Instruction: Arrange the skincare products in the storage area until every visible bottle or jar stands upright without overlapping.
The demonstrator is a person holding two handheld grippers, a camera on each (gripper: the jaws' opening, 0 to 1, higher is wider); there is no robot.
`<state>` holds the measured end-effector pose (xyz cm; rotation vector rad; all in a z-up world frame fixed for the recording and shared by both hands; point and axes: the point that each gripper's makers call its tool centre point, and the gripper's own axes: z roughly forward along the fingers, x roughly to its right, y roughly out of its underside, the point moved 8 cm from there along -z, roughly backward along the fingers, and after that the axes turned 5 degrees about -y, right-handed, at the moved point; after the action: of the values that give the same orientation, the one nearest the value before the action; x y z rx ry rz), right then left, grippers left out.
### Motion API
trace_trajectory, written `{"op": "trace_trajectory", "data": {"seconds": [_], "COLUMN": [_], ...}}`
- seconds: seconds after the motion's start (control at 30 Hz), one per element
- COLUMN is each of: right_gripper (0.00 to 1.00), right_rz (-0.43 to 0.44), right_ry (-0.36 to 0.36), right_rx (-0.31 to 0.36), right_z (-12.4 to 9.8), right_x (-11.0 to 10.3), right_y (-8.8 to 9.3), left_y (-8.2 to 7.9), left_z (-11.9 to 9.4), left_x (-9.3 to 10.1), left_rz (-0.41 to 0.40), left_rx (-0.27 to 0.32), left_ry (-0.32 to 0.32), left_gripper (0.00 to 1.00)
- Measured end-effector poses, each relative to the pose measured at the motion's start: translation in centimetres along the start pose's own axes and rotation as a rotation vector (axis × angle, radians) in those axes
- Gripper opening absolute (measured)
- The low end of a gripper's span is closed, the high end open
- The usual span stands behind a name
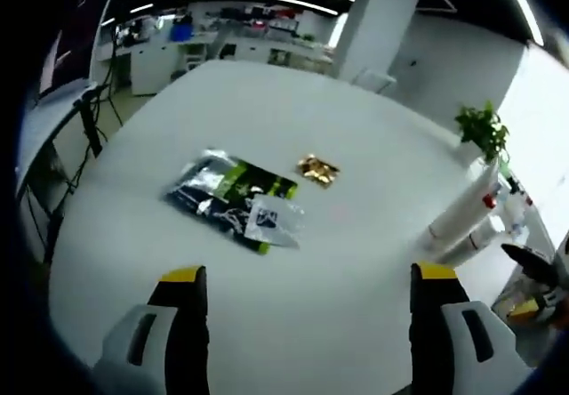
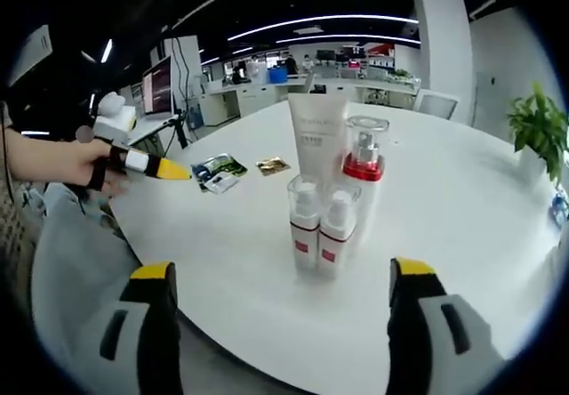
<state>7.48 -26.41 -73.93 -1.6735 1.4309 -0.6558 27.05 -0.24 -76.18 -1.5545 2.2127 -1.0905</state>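
both tongs stand wide and hold nothing: the right gripper (image 2: 280,293) hovers with its yellow-tipped jaws far apart on either side of the skincare cluster, and the left gripper (image 1: 307,302) is spread just as wide over bare tabletop, apart from everything on it. in the right gripper view the products stand close together near the round white table's (image 2: 462,199) front edge, each with its long axis vertical and cap up: two small clear-capped bottles (image 2: 320,226) side by side in front, touching or nearly so, a white tube (image 2: 316,137) upright behind them, and a pump bottle with a red collar (image 2: 364,155) just beside the tube. farther back on the table lie flat sachets (image 2: 218,173) and a small gold packet (image 2: 273,165). at the left edge a person's hand (image 2: 84,168) grips the other gripper's handle. in the left gripper view the sachets (image 1: 233,201) and gold packet (image 1: 317,171) lie flat mid-table, and a potted plant (image 1: 483,133) stands at the far right.
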Motion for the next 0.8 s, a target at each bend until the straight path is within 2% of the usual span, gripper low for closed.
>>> {"op": "trace_trajectory", "data": {"seconds": [0.13,0.2,0.57,0.67,0.7,0.8], "right_gripper": [0.96,0.96,0.97,0.96,0.96,0.96], "right_rz": [0.0,0.002,0.025,0.036,0.038,0.048], "right_ry": [0.003,0.006,0.032,0.04,0.043,0.05], "right_rx": [-0.005,-0.012,-0.026,-0.029,-0.029,-0.031], "right_z": [0.0,0.1,0.2,0.2,0.1,0.1], "right_x": [0.1,0.1,0.5,0.7,0.8,0.9], "right_y": [0.1,0.1,0.3,0.4,0.4,0.5], "left_y": [-0.6,-1.0,-3.6,-4.6,-4.7,-5.0], "left_z": [1.4,2.3,7.0,8.0,8.2,9.0], "left_x": [-0.5,-1.0,-2.4,-2.8,-2.9,-3.6], "left_rz": [0.01,-0.01,-0.268,-0.373,-0.393,-0.45], "left_rx": [-0.026,-0.043,-0.079,-0.052,-0.066,-0.057], "left_ry": [-0.023,-0.051,-0.211,-0.277,-0.299,-0.386], "left_gripper": [0.91,0.93,0.97,0.97,0.97,0.97]}}
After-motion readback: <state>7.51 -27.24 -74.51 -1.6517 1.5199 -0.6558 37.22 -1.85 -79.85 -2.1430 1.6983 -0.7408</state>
